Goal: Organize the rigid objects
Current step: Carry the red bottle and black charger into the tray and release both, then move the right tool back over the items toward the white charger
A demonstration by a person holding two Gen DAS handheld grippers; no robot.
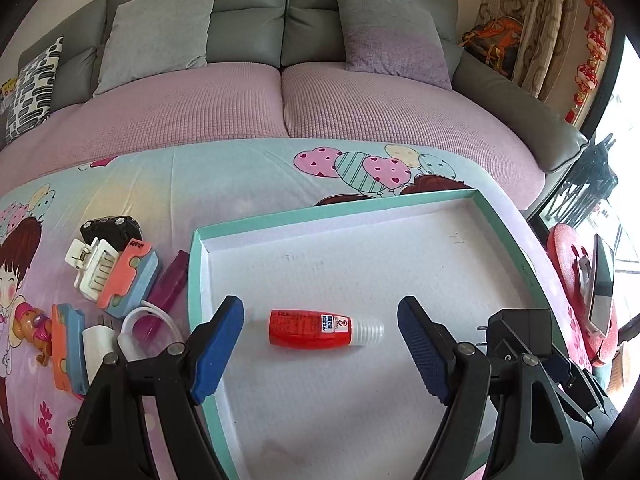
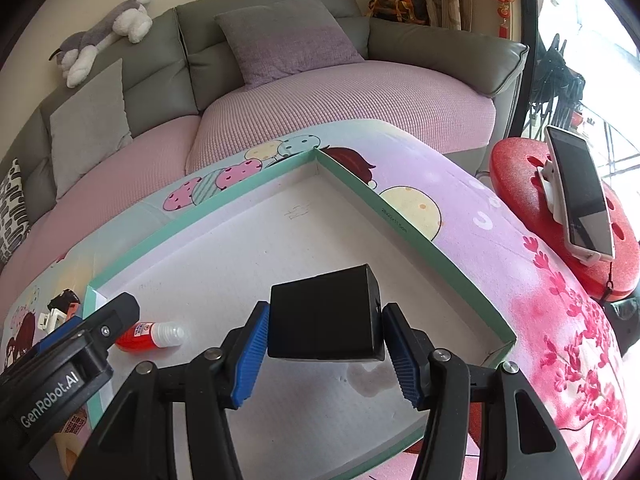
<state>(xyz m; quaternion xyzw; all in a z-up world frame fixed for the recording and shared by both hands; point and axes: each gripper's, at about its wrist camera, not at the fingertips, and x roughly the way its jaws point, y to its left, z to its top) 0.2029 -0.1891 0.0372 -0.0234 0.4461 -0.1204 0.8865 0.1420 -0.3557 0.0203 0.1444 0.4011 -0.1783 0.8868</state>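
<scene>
The left gripper [image 1: 320,344] is wide open over the red bottle [image 1: 320,328] lying in the green tray [image 2: 420,236]. The right gripper [image 2: 324,354] squeezes a black charger [image 2: 324,320].

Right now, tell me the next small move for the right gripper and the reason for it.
Probably lower the right gripper a little and open it. Its pads grip the black charger above the white floor of the green-rimmed tray, with bare floor below. The red bottle already lies in the tray, well to the left, between the open jaws of the left gripper.
</scene>
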